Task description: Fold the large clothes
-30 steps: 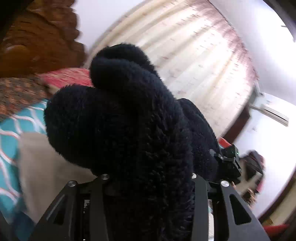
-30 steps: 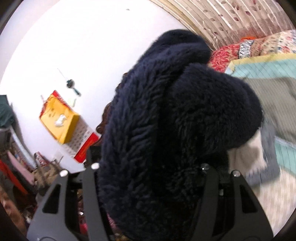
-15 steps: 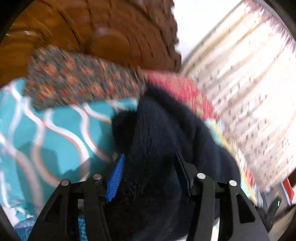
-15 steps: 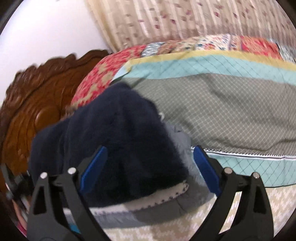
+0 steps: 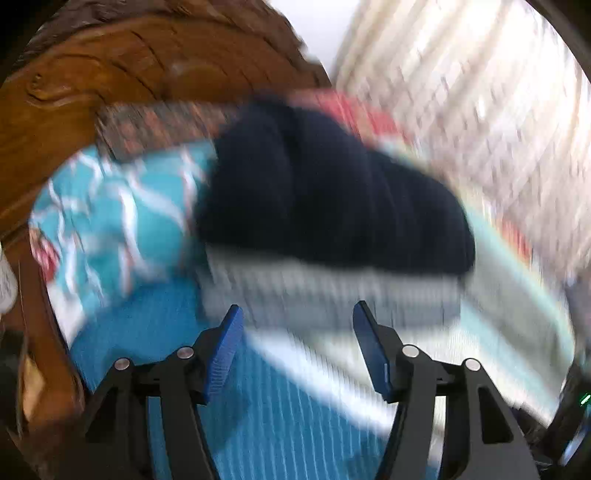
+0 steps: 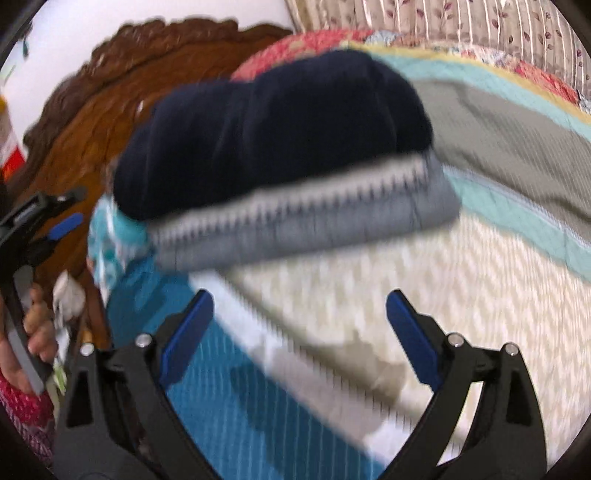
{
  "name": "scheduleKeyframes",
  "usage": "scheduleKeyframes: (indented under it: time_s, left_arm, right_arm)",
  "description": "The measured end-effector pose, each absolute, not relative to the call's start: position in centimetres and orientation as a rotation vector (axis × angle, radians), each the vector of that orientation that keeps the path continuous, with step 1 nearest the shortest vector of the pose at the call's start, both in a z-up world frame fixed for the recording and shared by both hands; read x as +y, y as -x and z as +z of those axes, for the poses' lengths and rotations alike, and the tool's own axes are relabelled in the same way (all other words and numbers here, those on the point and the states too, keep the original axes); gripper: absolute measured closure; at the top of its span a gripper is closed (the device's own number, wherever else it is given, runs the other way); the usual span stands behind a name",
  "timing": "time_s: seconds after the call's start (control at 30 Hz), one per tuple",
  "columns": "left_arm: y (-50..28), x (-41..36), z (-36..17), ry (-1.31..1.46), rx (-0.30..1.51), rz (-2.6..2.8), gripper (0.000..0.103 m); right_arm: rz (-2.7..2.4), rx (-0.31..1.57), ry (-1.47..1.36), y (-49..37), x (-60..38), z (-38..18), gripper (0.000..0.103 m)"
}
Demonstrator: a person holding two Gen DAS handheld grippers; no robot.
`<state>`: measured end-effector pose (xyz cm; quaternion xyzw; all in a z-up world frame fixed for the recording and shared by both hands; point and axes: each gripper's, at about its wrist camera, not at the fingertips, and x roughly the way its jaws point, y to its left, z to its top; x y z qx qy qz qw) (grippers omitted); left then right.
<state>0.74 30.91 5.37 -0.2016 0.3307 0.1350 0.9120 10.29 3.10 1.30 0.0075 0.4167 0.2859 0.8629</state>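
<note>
Carved dark-brown wooden headboard (image 6: 110, 110) and a pale striped, leaf-printed curtain (image 6: 480, 26) frame the far side of a bed spread with a quilt of cream, grey and pale-teal bands (image 6: 498, 221), both views smeared by motion blur. A teal pillow with a white wavy pattern (image 5: 122, 221) lies at the left against the headboard (image 5: 92, 85), with a red floral cushion (image 6: 295, 44) showing behind the pile at the far edge.

At the centre of the bed sits the folded clothing: a bulky navy-blue fleece garment (image 6: 273, 129) rests on top of a folded grey knit garment with a zigzag-trimmed edge (image 6: 314, 218), the two stacked and touching, far of both tools. From the left wrist view the same navy bundle (image 5: 332, 195) sits above the grey layer (image 5: 332, 291), beside the pillow. A bright-blue ribbed cloth (image 6: 258, 398) lies flat on the near side, under the tools.

The right gripper (image 6: 299, 332) hangs over the bedding with its blue-padded fingers spread wide, nothing between them. The left gripper (image 5: 297, 343) likewise stands parted and empty, clear of the stack; it also appears at the left edge of the right wrist view (image 6: 48, 218), gripped by a bare hand (image 6: 33, 332).
</note>
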Motion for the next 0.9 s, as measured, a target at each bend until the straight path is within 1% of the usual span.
scheduleKeyframes:
  time_s: [0.1, 0.27, 0.47, 0.63, 0.9]
  left_arm:
    - [0.5, 25.6, 1.5, 0.378, 0.798, 0.230, 0.022]
    - [2.5, 20.0, -1.5, 0.288, 0.872, 0.226, 0.021]
    - [5.0, 16.7, -2.3, 0.258, 0.884, 0.238, 0.019]
    - [6.5, 14.6, -2.6, 0.228, 0.901, 0.245, 0.016]
    - [7.6, 13.1, -3.2, 0.191, 0.918, 0.244, 0.013]
  right_arm:
    - [0.593, 0.911, 0.013, -6.2, 1.3, -0.5, 0.012]
    - [0.557, 0.945, -0.010, -1.1, -2.3, -2.3, 0.012]
    - [0.501, 0.978, -0.077, 3.2, -6.0, -3.7, 0.012]
    - [0.481, 0.961, -0.118, 4.2, -7.7, -3.4, 0.012]
    - [0.476, 0.985, -0.164, 4.9, -9.1, -3.9, 0.012]
